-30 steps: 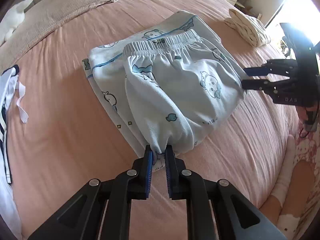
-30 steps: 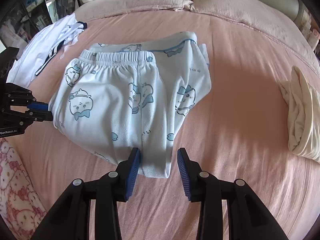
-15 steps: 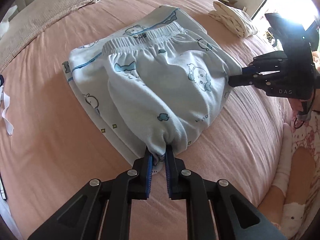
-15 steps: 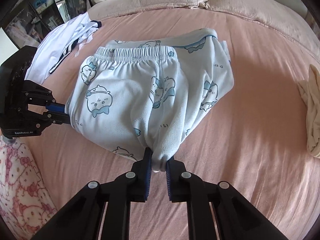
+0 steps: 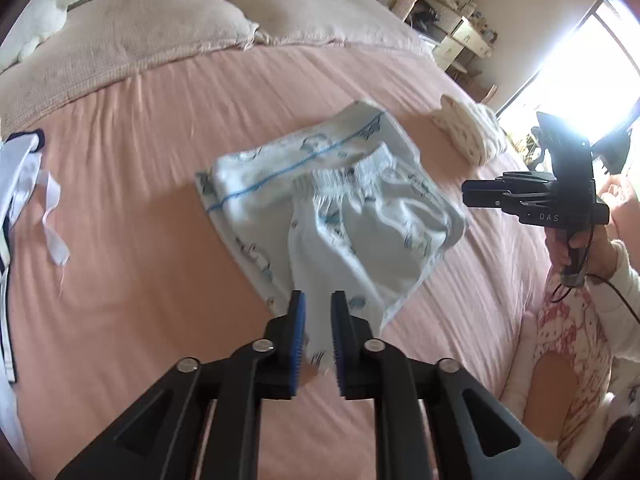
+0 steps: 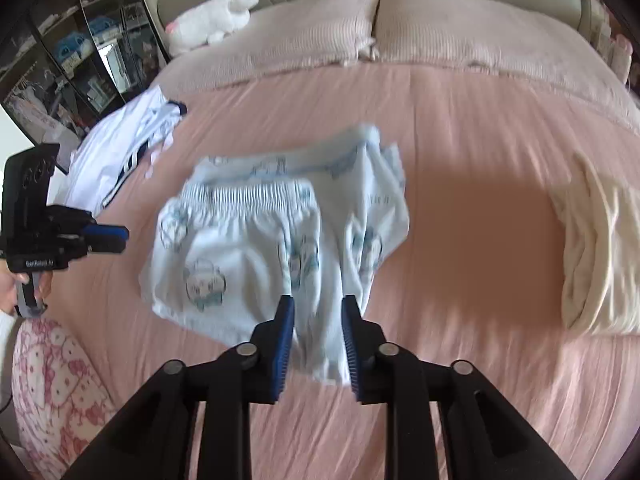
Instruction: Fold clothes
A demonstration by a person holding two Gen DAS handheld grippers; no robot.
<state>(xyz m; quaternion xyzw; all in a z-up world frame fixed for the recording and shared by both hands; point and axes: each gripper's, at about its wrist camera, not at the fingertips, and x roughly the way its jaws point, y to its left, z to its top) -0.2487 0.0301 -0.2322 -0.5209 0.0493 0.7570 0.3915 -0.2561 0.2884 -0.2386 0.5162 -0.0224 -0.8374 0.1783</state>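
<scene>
Pink sheets cover the big bed, with two pillows up at the headboard.

Start at the jaws. On the left gripper the jaws have just been opening. They stand a little way apart, and the corner of the blue pajama shorts hangs loose in the gap. The blue pads do not seem to squeeze it. On the right gripper the jaws have just been opening too, and the other bottom corner of the shorts sits loose between them.

Going outward, the shorts lie in the middle of the bed, on top of a folded blue pajama top. The stretchy waistband is at the 12 o'clock side and the leg ends are at 6 o'clock, by the jaws.

I think the shorts are almost folded and are being let go onto the pile. They look a bit bumpy, so they may need a pat flat.

At 9 o'clock in the right view lies a white shirt with dark stripes, all spread out. That one looks not folded yet. At 3 o'clock a cream cloth already sits folded.
</scene>
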